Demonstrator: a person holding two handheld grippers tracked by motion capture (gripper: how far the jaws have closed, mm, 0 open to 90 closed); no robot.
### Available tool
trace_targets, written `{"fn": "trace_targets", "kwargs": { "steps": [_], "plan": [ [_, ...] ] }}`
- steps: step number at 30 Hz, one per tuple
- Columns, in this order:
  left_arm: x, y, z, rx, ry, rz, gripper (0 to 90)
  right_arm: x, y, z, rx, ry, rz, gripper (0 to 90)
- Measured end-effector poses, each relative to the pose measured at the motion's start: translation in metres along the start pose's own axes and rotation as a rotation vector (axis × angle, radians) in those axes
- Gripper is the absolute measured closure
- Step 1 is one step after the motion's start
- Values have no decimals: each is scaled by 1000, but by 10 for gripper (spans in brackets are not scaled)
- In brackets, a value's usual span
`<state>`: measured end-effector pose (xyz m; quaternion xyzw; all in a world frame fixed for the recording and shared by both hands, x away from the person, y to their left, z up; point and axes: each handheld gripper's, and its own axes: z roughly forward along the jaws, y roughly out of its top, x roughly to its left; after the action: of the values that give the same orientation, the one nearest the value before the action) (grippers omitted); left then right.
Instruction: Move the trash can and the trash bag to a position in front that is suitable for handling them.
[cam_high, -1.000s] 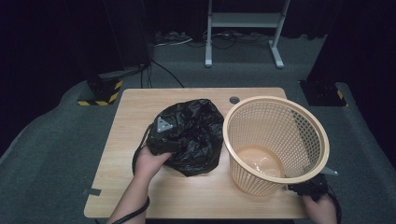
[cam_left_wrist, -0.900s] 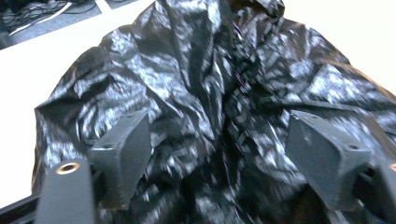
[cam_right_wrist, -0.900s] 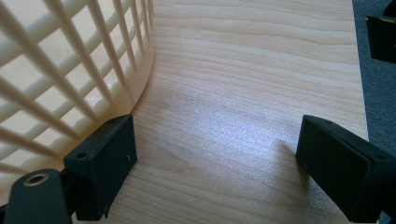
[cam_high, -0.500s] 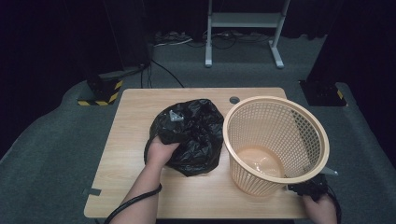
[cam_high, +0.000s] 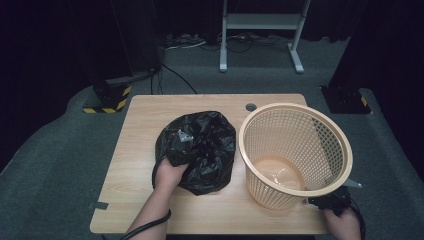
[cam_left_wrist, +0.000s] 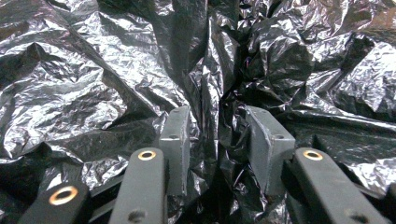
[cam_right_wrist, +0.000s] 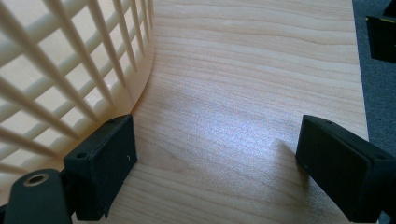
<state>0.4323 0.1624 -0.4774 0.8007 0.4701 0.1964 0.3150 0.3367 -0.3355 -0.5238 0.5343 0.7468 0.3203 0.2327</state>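
Pinching into a fold of crinkled plastic, the left gripper (cam_left_wrist: 218, 140) has just been closing its jaws, and in the left gripper view a ridge of the crumpled black plastic bag (cam_left_wrist: 116, 79) stands between the two grey pads (cam_left_wrist: 175, 140); whether both pads already press on the film cannot be told. In the high view the same left gripper (cam_high: 184, 137) lies sunk in the bag (cam_high: 205, 150), left of centre in the frame, with the person's left hand (cam_high: 170, 175) at the bag's lower edge. The bag rests on the light wooden table (cam_high: 150, 115), just beside the round cream plastic lattice basket (cam_high: 295, 150) at centre right. At the lower right corner the right gripper (cam_high: 332, 200) sits by the basket's base. In the right gripper view its jaws stand wide apart over bare tabletop (cam_right_wrist: 243, 84), gripping nothing, the left-hand jaw just beside the basket wall (cam_right_wrist: 70, 70).
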Motion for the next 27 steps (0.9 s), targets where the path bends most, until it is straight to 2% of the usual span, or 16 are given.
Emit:
{"fn": "trace_targets", "kwargs": {
  "steps": [4, 6, 10, 11, 13, 15, 16, 21, 27],
  "plan": [
    [-2, -18, -12, -15, 24, -47, 630, 0, 0, 0, -1, 0, -3, 123],
    [-4, -25, -18, -10, 41, -42, 633, 0, 0, 0, -1, -1, -4, 123],
    [-13, -43, -38, -15, 48, -47, 639, 0, 0, 0, -1, -1, -5, 123],
    [-13, -43, -38, -15, 48, -47, 639, 0, 0, 0, -1, -1, -6, 123],
    [-19, -51, -46, -16, 62, -36, 640, 0, 0, 0, -1, -1, -7, 123],
    [-21, -58, -52, -22, 71, -42, 639, 0, 0, 0, 1, -1, -3, 123],
    [-22, -63, -56, -18, 88, -39, 639, 0, 0, 0, 1, -1, -2, 123],
    [-22, -76, -66, -23, 108, -50, 637, 0, 0, -1, 4, 6, -9, 125],
    [-20, -83, -80, -75, 119, -64, 592, -4, -2, -8, -9, 2, -6, 149]
  ]
}}
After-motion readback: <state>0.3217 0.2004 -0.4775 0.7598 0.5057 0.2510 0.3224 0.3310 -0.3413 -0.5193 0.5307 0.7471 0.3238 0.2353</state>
